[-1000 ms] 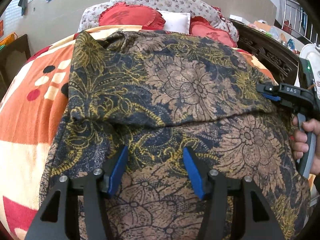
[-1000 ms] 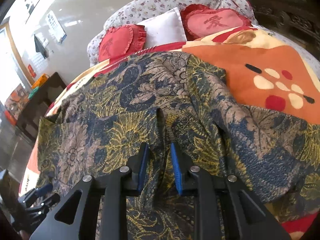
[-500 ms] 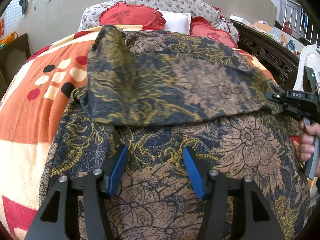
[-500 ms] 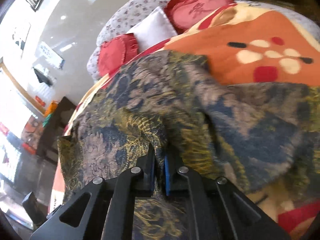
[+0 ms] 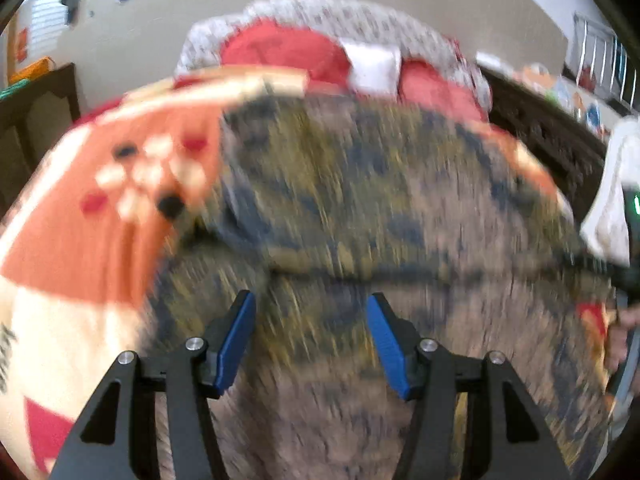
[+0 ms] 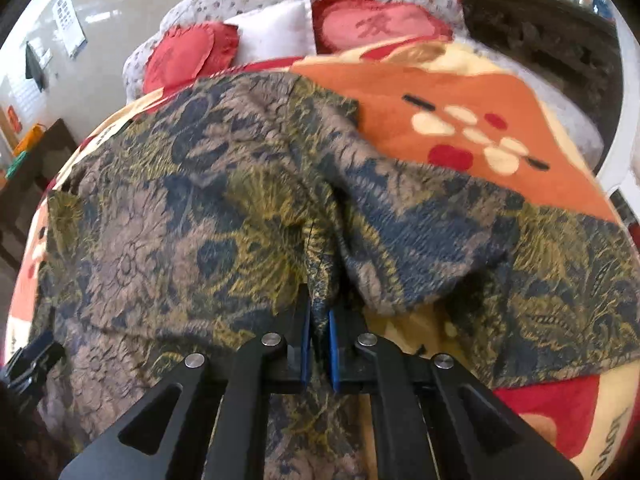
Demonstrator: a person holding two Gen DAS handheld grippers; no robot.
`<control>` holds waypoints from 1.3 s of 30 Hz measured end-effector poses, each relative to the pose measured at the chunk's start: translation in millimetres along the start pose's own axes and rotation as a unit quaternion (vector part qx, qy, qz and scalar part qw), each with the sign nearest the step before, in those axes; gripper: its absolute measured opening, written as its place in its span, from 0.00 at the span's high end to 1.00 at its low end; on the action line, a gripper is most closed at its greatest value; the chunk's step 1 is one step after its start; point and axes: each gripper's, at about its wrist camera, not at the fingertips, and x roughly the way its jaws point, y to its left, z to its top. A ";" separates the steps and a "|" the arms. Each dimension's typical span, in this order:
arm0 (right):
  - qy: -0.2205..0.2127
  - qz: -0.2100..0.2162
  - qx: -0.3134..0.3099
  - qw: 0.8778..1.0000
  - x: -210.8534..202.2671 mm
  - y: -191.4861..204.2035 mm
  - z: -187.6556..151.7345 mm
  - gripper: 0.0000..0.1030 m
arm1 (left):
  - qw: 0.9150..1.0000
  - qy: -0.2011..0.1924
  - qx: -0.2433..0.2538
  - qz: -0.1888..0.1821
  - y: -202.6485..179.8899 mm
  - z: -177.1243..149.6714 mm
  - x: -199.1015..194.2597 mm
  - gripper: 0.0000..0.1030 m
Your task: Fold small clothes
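A dark blue, gold and brown floral garment (image 5: pixel 360 208) lies on the bed, its far part folded over toward me; it also shows in the right wrist view (image 6: pixel 192 208). My left gripper (image 5: pixel 310 340) is open and empty, its blue pads just above the near part of the cloth; this view is motion-blurred. My right gripper (image 6: pixel 319 344) is shut on a pinched fold of the garment and holds it raised. The right gripper shows faintly at the right edge of the left wrist view (image 5: pixel 624 276). The left gripper shows at the lower left of the right wrist view (image 6: pixel 32 360).
The bed has an orange, cream and red blanket (image 6: pixel 460 96). Red heart pillows (image 6: pixel 372 20) and a white pillow (image 6: pixel 276 36) lie at the head. A dark wooden bed frame (image 5: pixel 540 132) runs along the right, and a dark cabinet (image 5: pixel 36 112) stands at the left.
My right gripper closed on a fold of the garment and pulled it over toward the near side. The left wrist view has become blurred from motion; the left gripper stays open.
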 end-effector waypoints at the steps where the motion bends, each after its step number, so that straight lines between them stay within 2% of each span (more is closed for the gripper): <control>1: -0.007 0.001 -0.005 1.000 -7.1 0.4 1.4 0.84 | 1.000 -0.017 -0.002 0.001 0.9 14.4 -1.9 0.40; 3: -0.042 0.005 -0.013 0.999 -25.9 0.8 5.8 0.81 | 0.999 -0.032 0.001 0.007 -1.8 43.1 5.8 0.39; 4: -0.061 0.003 -0.012 0.998 -37.3 0.1 6.1 0.77 | 1.000 -0.024 0.009 0.008 -6.6 59.2 19.3 0.39; 6: -0.095 0.005 -0.002 0.995 -53.9 0.0 7.4 0.74 | 1.000 -0.005 0.012 0.005 -9.5 81.3 50.3 0.46; 7: -0.106 0.001 0.003 0.994 -58.2 0.0 7.9 0.74 | 1.000 0.004 0.019 0.019 -11.6 87.8 66.2 0.60; 8: -0.113 -0.008 0.008 0.994 -60.9 0.5 7.1 0.74 | 0.998 0.016 0.037 0.054 -13.7 92.1 85.6 0.72; 9: -0.116 -0.009 0.009 0.993 -58.9 1.8 9.9 0.74 | 0.995 0.033 0.048 0.079 -10.7 93.1 102.8 0.73; 10: -0.118 -0.008 0.010 0.993 -57.6 3.6 11.0 0.74 | 0.993 0.054 0.051 0.095 -5.7 91.3 119.8 0.73; 11: -0.114 0.005 0.009 0.993 -53.9 6.5 10.7 0.74 | 0.993 0.054 0.053 0.089 -0.2 88.2 128.2 0.73; 13: -0.100 0.014 -0.009 0.995 -40.3 17.6 12.4 0.76 | 0.992 0.036 0.064 0.103 0.5 85.0 124.9 0.73; 15: -0.096 0.012 -0.021 0.995 -29.2 22.3 14.7 0.76 | 0.993 0.031 0.046 0.108 10.0 81.8 123.3 0.72; 17: -0.085 0.019 -0.009 0.996 -11.5 20.2 20.7 0.76 | 0.994 0.029 0.034 0.104 14.9 79.2 121.6 0.73; 19: -0.081 0.023 0.006 0.996 5.7 17.0 29.0 0.76 | 0.992 0.025 0.041 0.116 11.0 76.8 120.2 0.72; 21: -0.062 0.005 0.013 0.998 31.4 15.3 37.8 0.76 | 0.991 0.022 0.043 0.127 7.6 75.2 120.2 0.72; 23: -0.044 0.014 0.019 0.999 52.9 9.8 41.4 0.76 | 0.991 0.021 0.040 0.128 13.7 74.7 118.8 0.73; 27: -0.026 0.040 0.041 0.998 43.6 0.1 52.2 0.76 | 0.991 0.021 0.037 0.127 16.2 73.1 117.0 0.73; 29: -0.051 0.037 0.035 0.997 18.5 5.8 47.0 0.76 | 0.991 0.021 0.038 0.128 15.7 73.0 117.1 0.73; 32: -0.082 0.074 0.030 0.993 -13.1 22.6 22.7 0.76 | 0.990 0.021 0.047 0.133 12.2 71.8 117.2 0.73; 33: -0.074 0.072 0.019 0.994 -14.1 31.1 13.9 0.75 | 0.990 0.021 0.049 0.132 12.0 72.1 117.6 0.73; 35: -0.009 0.038 -0.030 0.999 10.0 52.6 -9.4 0.72 | 0.990 0.024 0.051 0.129 11.4 72.8 118.6 0.73; 36: -0.029 0.019 -0.062 0.997 9.5 61.0 -14.0 0.71 | 0.990 0.028 0.055 0.128 10.7 74.2 119.5 0.73; 39: -0.006 -0.001 -0.077 0.997 15.0 67.0 -9.9 0.71 | 0.989 0.049 0.068 0.119 9.2 83.5 110.2 0.71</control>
